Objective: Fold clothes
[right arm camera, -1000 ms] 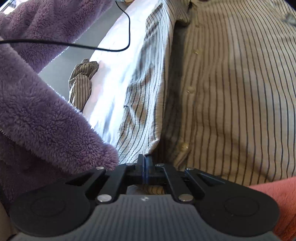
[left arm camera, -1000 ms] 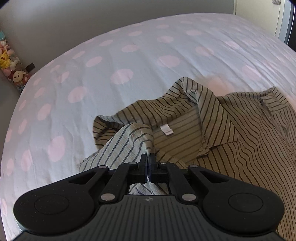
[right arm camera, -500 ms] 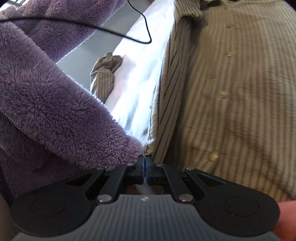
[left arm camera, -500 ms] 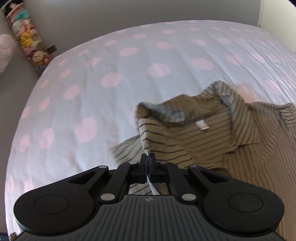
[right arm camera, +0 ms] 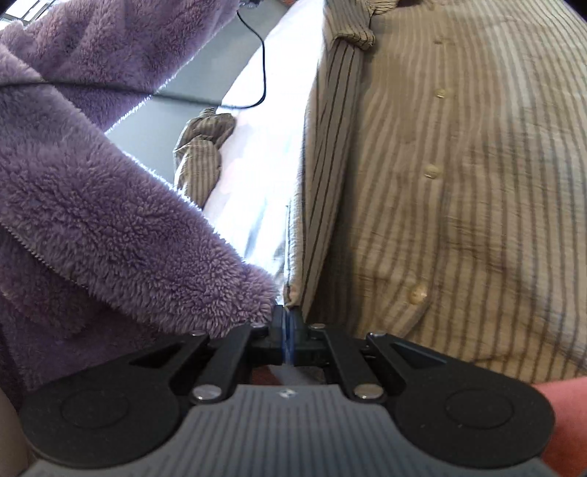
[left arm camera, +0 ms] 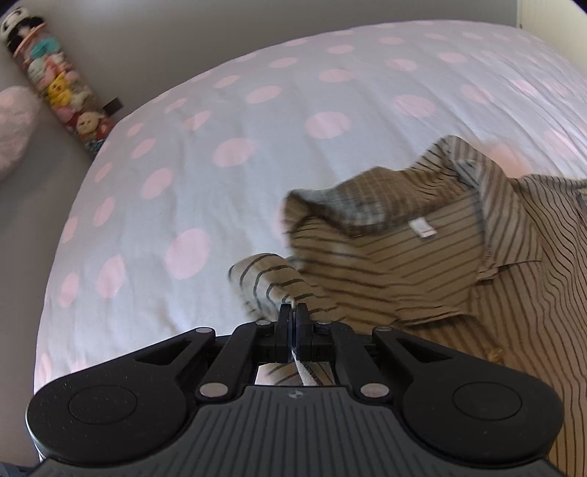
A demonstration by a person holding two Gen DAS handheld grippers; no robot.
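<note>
Shirt: a striped button shirt (left arm camera: pixel 422 271) lies on the bed (left arm camera: pixel 256 110), front up; the button row shows in the right wrist view (right arm camera: pixel 458 165).

Left hand-held gripper (left arm camera: pixel 293 312): jaws pressed together on a rolled bit of the shirt's cloth, likely a sleeve end or side edge; a strip of it runs back between the jaws.

Right hand-held gripper (right arm camera: pixel 288 319): jaws pressed together on the shirt's edge near the hem corner; that edge runs straight away from the jaws toward the collar (right arm camera: pixel 352 33).

Direction from left gripper: the body of the shirt lies ahead and to its right, the collar and white label (left arm camera: pixel 422 228) further up on that side; bare bed lies to its left.

Direction from right gripper: the shirt's front spreads to its right; to its left are white bedding, a bunched sleeve (right arm camera: pixel 203 146), and the person's purple fleece sleeve (right arm camera: pixel 110 220).

Long axis: hem to collar, running away from the right gripper, so both grippers grip the same long side of the shirt.

Nearer hand: by this reading the left is nearer the collar end and the right nearer the hem.

Judgement: a fold of this side would carry the gripped edge rightward over the button row, both grippers moving together to keep the edge straight.

Blur: the raised cloth ahead of the left gripper is smeared, so its exact lie is unclear.
</note>
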